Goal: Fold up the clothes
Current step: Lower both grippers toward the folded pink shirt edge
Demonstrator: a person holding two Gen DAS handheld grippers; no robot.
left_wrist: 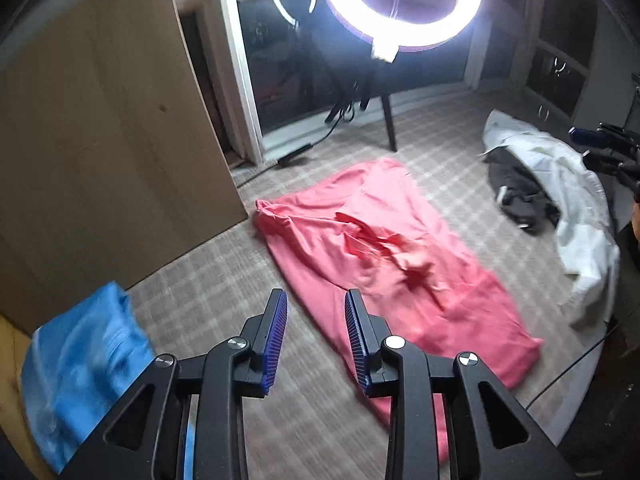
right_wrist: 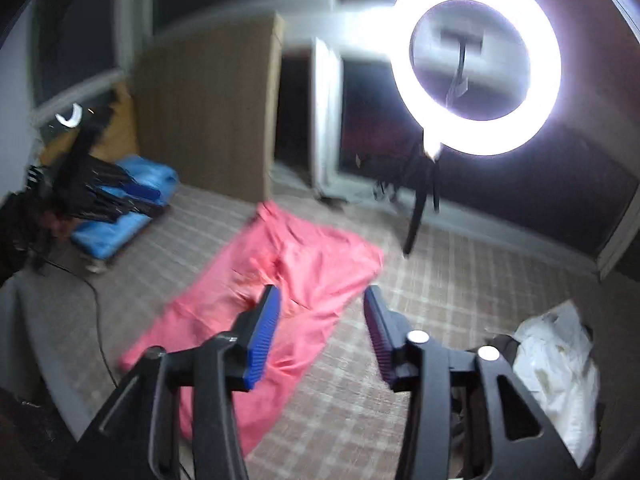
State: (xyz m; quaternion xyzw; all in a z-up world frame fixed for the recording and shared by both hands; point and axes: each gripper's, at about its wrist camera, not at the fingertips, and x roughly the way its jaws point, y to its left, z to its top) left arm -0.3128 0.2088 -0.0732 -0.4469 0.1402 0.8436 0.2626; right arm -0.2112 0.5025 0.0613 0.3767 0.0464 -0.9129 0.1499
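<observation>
Checked surface [left_wrist: 224,280] under a ring light [left_wrist: 400,4]: pink garment [left_wrist: 384,248] looks limp; grab corners. Left gripper [left_wrist: 316,336] and right gripper [right_wrist: 320,336] gape, empty.

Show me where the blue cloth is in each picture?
Left wrist view: the blue cloth sits at the bottom left edge, left of the left gripper.
Right wrist view: it lies at the middle left, partly behind the other gripper, beside the wooden panel.
Shared landmark: the pink garment spread flat on the checked surface, under the ring light.
</observation>
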